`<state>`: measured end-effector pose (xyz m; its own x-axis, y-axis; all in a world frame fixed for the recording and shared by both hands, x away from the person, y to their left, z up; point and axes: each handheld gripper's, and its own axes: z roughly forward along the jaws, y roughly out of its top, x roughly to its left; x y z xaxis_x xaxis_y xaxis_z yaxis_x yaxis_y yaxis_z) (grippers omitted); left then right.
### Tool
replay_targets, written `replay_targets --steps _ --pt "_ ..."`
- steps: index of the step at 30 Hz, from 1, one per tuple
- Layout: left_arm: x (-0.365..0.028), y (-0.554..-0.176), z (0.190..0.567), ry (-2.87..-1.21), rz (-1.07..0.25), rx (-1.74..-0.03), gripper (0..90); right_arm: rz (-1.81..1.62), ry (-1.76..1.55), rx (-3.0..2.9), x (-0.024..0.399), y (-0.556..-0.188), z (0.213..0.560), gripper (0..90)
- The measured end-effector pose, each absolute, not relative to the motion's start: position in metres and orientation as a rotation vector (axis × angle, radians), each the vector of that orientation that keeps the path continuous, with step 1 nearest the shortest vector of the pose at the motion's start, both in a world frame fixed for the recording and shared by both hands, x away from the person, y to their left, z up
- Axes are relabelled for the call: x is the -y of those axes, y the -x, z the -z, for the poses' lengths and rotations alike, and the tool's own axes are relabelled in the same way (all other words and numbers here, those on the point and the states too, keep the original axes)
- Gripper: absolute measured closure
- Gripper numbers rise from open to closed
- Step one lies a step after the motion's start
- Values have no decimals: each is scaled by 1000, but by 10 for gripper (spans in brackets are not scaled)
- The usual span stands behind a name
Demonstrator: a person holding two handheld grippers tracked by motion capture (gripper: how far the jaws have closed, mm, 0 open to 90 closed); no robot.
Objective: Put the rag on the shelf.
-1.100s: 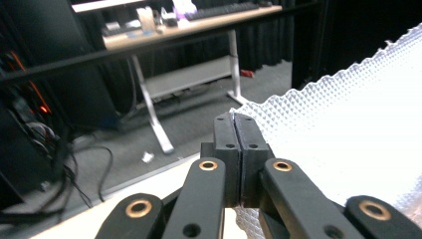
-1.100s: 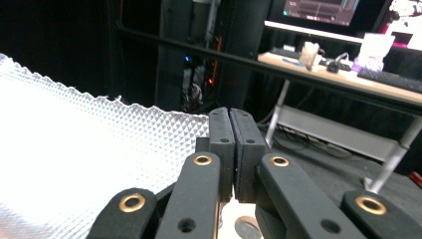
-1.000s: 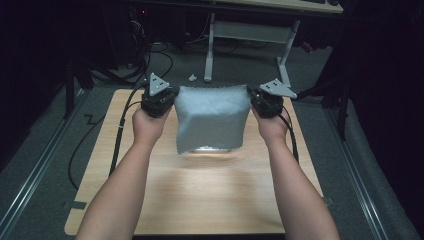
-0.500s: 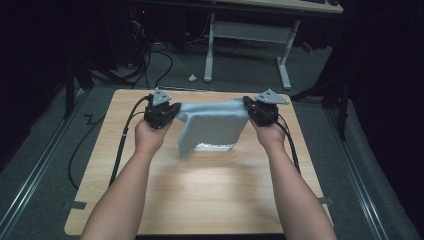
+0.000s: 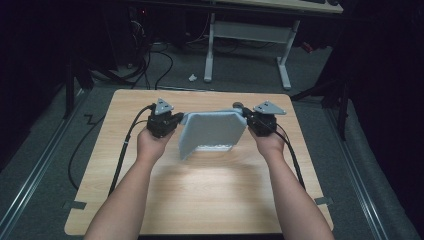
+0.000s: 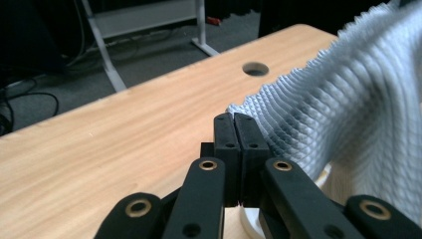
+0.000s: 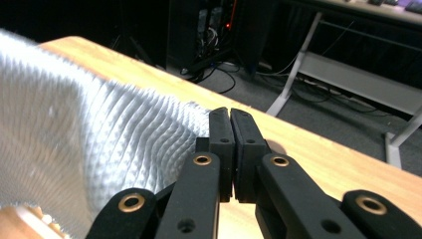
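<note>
A light blue-grey waffle-weave cloth [image 5: 212, 131] hangs stretched between my two grippers above the far half of the wooden table [image 5: 200, 200]. My left gripper [image 5: 181, 120] is shut on the cloth's top left corner, and my right gripper [image 5: 246, 115] is shut on its top right corner. In the left gripper view the closed jaws [image 6: 234, 117] pinch the cloth [image 6: 348, 99], which spreads off to the right. In the right gripper view the closed jaws [image 7: 230, 112] hold the cloth [image 7: 99, 134] fanning left. Something white [image 5: 216, 147] lies under the cloth's lower edge; I cannot tell what it is.
A round cable hole [image 6: 256, 68] is cut in the table near its far edge. Black cables [image 5: 125, 150] trail from both grippers over the table's sides. Beyond the table stand a white desk frame [image 5: 245, 30] and floor cables [image 5: 155, 60]. Tape marks [image 5: 75, 204] sit by the near corners.
Both hands have sunk toward the table with the cloth still held between them. The cloth now hangs lower, and its bottom edge reaches the tabletop.
</note>
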<state>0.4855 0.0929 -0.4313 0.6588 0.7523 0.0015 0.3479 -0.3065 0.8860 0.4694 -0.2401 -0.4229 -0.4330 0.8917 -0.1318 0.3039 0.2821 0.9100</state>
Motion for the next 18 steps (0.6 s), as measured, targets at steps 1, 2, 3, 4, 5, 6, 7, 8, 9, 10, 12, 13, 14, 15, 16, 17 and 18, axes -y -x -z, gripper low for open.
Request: replay_targets --steps 1,2,3,4,5,6,7,8,9,10,12,13,14,15,16,17,18 --pt "-93 -485 433 -1909 -513 -867 892 -1134 -1074 -1896 239 -469 425 895" --pt "-93 -485 435 -1909 -501 -871 892 -1132 -1067 -1898 238 -468 426 895" --pt "-93 -485 435 -1909 -501 -871 892 -1132 -1067 -1898 238 -468 426 895" --pt "-93 -484 439 -1902 -488 -876 892 -1139 -1070 -1898 238 -466 429 895" --pt "-93 -484 441 -1900 -475 -875 892 -1142 -1076 -1897 238 -465 431 895" --pt "-94 -483 442 -1902 -461 -878 892 -1143 -1077 -1900 238 -464 433 895" --pt "-94 -483 445 -1901 -456 -878 892 -1145 -1088 -1902 238 -464 435 895" --pt "-94 -482 447 -1900 -447 -878 892 -1147 -1093 -1910 238 -463 437 895" --pt "-94 -482 449 -1901 -440 -880 892 -1140 -1089 -1916 238 -463 439 895" --pt "-94 -481 451 -1905 -434 -882 892 -1137 -1089 -1918 238 -463 441 894" --pt "-95 -480 455 -1906 -424 -888 892 -1137 -1090 -1921 237 -461 444 895" --pt "-95 -480 457 -1905 -422 -891 892 -1138 -1087 -1920 238 -461 446 895" --pt "-95 -480 459 -1909 -420 -894 892 -1140 -1096 -1921 238 -461 448 894" --pt "-96 -480 460 -1910 -417 -899 892 -1134 -1103 -1924 238 -460 449 895" --pt "-96 -480 462 -1911 -409 -904 892 -1130 -1109 -1928 239 -460 451 895" --pt "-96 -480 462 -1911 -409 -904 891 -1126 -1111 -1936 239 -460 453 894" --pt "-97 -480 465 -1911 -398 -912 891 -1126 -1111 -1936 239 -460 453 894"
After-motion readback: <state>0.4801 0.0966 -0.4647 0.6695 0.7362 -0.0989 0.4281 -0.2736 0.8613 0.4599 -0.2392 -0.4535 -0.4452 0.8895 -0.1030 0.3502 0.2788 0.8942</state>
